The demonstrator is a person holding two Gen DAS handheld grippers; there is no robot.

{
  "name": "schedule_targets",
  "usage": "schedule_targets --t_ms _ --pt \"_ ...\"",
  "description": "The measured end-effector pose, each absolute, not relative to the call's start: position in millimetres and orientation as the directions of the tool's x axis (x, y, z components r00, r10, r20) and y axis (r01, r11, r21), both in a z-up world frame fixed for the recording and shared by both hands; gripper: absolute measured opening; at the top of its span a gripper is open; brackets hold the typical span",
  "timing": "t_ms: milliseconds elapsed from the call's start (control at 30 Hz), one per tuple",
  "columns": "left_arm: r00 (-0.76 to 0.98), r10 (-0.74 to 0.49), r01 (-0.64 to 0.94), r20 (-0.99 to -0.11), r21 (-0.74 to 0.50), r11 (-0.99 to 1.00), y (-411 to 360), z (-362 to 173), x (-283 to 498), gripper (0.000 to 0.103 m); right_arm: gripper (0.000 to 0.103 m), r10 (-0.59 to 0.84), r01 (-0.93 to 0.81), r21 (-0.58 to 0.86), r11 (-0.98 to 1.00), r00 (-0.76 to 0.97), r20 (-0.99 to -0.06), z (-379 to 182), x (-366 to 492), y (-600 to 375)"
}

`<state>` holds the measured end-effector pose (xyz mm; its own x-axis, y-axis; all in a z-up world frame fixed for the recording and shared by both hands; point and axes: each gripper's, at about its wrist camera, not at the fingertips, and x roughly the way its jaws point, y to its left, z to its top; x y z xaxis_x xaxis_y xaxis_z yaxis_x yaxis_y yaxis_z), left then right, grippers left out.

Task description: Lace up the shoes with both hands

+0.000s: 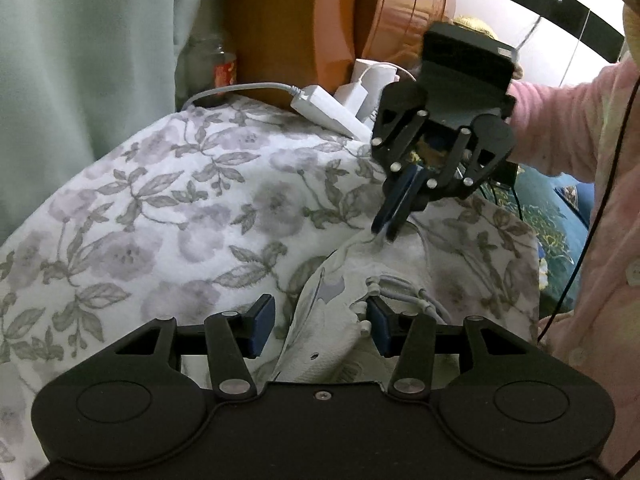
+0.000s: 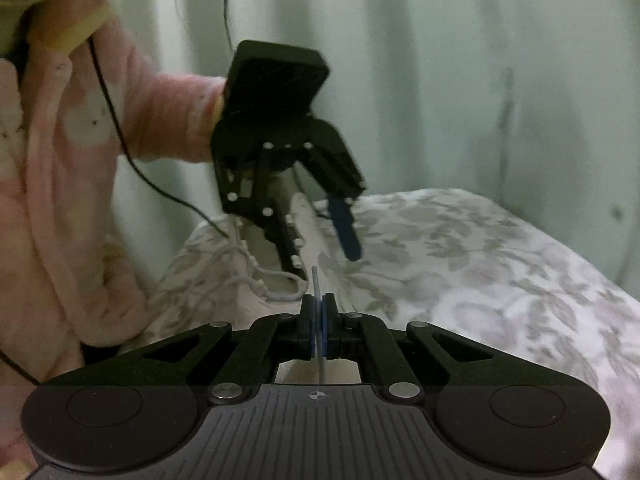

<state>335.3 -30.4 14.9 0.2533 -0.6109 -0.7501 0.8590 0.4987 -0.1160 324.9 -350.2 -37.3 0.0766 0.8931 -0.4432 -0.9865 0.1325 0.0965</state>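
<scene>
We see right gripper (image 2: 319, 322) fingers pinched on thin lace end (image 2: 316, 280), lace poking up between pads. Left gripper (image 1: 320, 326) fingers spread wide, straddling shoe (image 1: 340, 344) at eyelets. Shoe sits on floral cloth (image 1: 180, 200), loose laces (image 1: 404, 288) bunched beside tongue. Pink sleeve (image 1: 560, 128) behind.

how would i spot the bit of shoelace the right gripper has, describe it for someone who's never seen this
Find the floral bedspread and the pale shoe lying on it. Above the shoe, the right gripper is shut on a thin whitish lace end poking straight up between its blue pads. Unlike the loose looped laces beside it, this piece is straight and pinched.
</scene>
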Motion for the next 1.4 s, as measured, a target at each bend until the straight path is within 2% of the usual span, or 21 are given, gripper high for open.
schedule_targets --t_ms 467,900,1200,1300,1400 --pt "0.25 -0.62 0.86 -0.744 -0.124 0.496 -29.5 15.5 334.6 0.048 0.002 0.856 -0.994 0.112 -0.018 -0.073 -0.511 -31.6 331.9 -326.9" --pt "0.237 -0.62 0.863 -0.748 -0.131 0.487 -29.4 15.2 333.8 0.048 0.002 0.853 -0.994 0.107 -0.031 -0.082 -0.515 -29.6 337.3 -323.6" --pt "0.248 -0.606 0.854 -0.756 -0.125 0.505 -23.7 30.4 320.5 0.049 0.002 0.828 -0.999 0.047 -0.012 -0.036 -0.559 -26.8 332.7 -315.6" --pt "0.26 -0.622 0.831 -0.738 -0.157 0.534 -17.9 43.5 311.8 0.047 0.002 0.83 -0.999 0.033 0.0 -0.018 -0.558 -27.0 328.9 -313.8" --pt "0.265 -0.643 0.803 -0.719 -0.205 0.56 -16.4 54.6 303.5 0.037 0.002 0.833 -1.0 0.017 0.01 -0.001 -0.553 -26.3 325.4 -311.3"
